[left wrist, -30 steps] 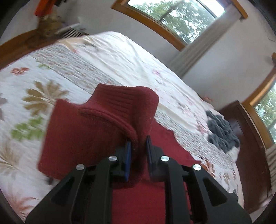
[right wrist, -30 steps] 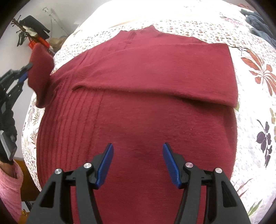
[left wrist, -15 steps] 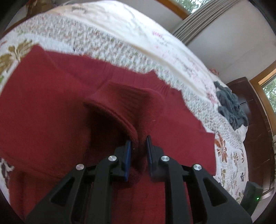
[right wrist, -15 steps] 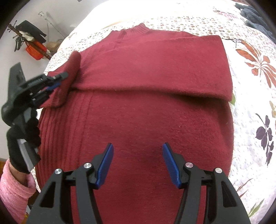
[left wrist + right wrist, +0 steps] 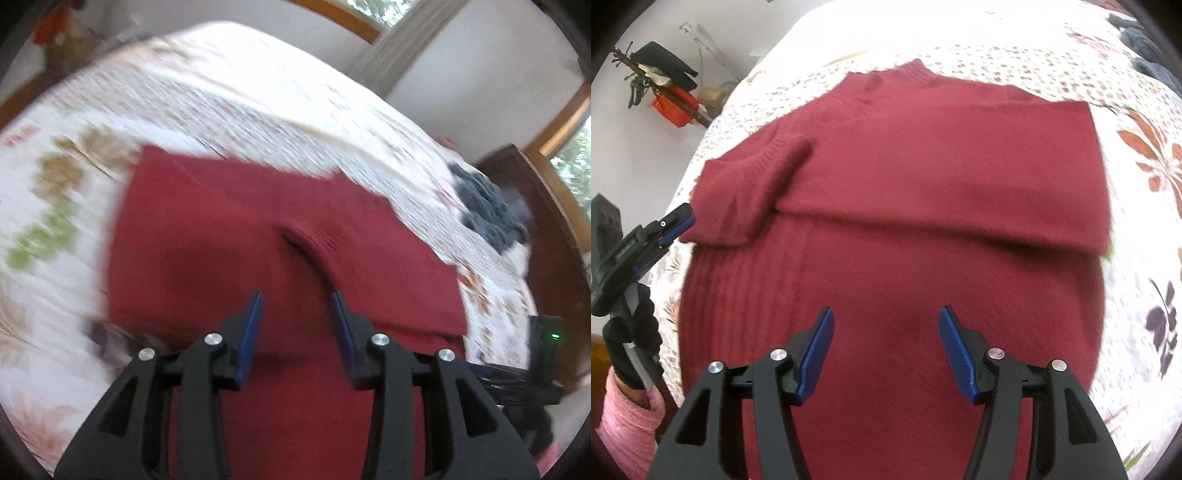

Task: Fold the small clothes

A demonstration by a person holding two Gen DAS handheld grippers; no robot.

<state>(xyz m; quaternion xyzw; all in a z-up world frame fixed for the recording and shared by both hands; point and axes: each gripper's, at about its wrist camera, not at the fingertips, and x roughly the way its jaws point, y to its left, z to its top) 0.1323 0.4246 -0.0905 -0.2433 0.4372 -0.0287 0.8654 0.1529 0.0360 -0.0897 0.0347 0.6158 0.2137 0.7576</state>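
Note:
A dark red knitted sweater [image 5: 923, 206] lies flat on the floral quilt, both sleeves folded across its chest. The left sleeve's ribbed cuff [image 5: 772, 158] rests on the body near the left shoulder. In the left wrist view the sweater [image 5: 221, 236] fills the middle, blurred by motion. My left gripper [image 5: 297, 299] hangs open just above it, nothing between its blue pads. It also shows at the right wrist view's left edge as the left gripper [image 5: 677, 221], beside the sweater's edge. My right gripper [image 5: 884, 314] stands open over the sweater's lower body, empty.
The floral quilt [image 5: 1137, 147] covers a wide bed. A dark grey garment [image 5: 487, 210] lies bunched near the far right of the bed. A dark wooden bed frame [image 5: 554, 240] runs along that side. A gloved hand with a pink sleeve [image 5: 628, 406] holds the left tool.
My left gripper carried the sleeve cuff across onto the sweater's chest, let it go and opened, then drew back. The right gripper stayed open and nearly still.

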